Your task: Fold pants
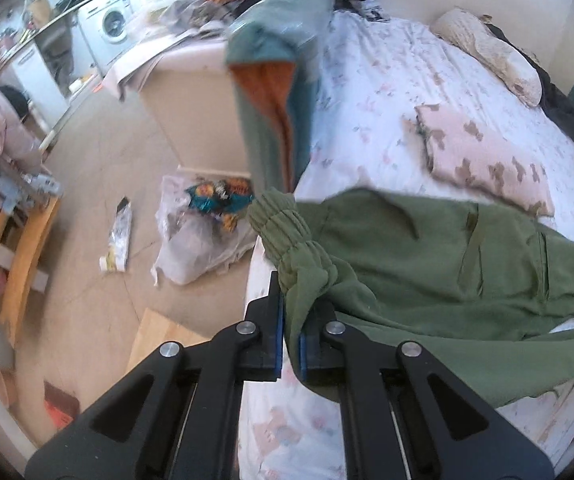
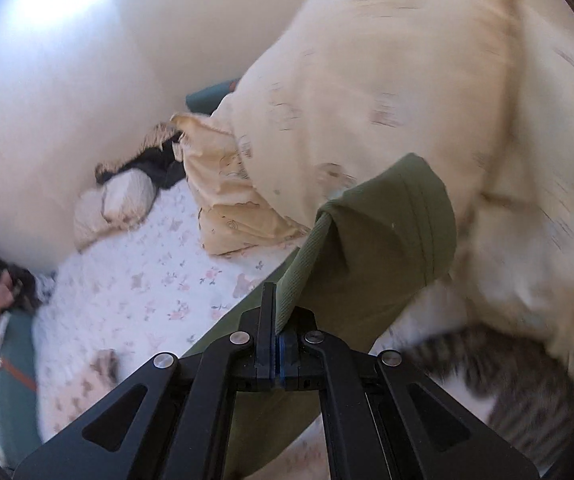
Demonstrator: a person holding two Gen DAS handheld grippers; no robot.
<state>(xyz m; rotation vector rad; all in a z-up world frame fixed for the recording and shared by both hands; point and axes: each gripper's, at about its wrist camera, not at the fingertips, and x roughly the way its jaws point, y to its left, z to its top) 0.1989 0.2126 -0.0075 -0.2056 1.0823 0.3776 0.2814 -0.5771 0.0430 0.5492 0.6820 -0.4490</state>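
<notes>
Green pants [image 1: 427,264] are stretched above a bed with a white floral sheet [image 1: 387,80]. My left gripper [image 1: 291,320] is shut on the pants at the elastic waistband [image 1: 291,236], near the bed's left edge. In the right wrist view my right gripper [image 2: 279,320] is shut on the ribbed hem end of the pants [image 2: 371,248], which stands up past the fingers. The cloth between the two grips hangs slack over the sheet [image 2: 135,280].
A folded pink patterned garment [image 1: 483,160] lies on the bed. A cream duvet [image 2: 427,92] is heaped at the right. A striped cat [image 2: 519,380] lies by it. A teal cloth [image 1: 279,80] hangs at the bedside. A plastic bag [image 1: 199,240] sits on the floor.
</notes>
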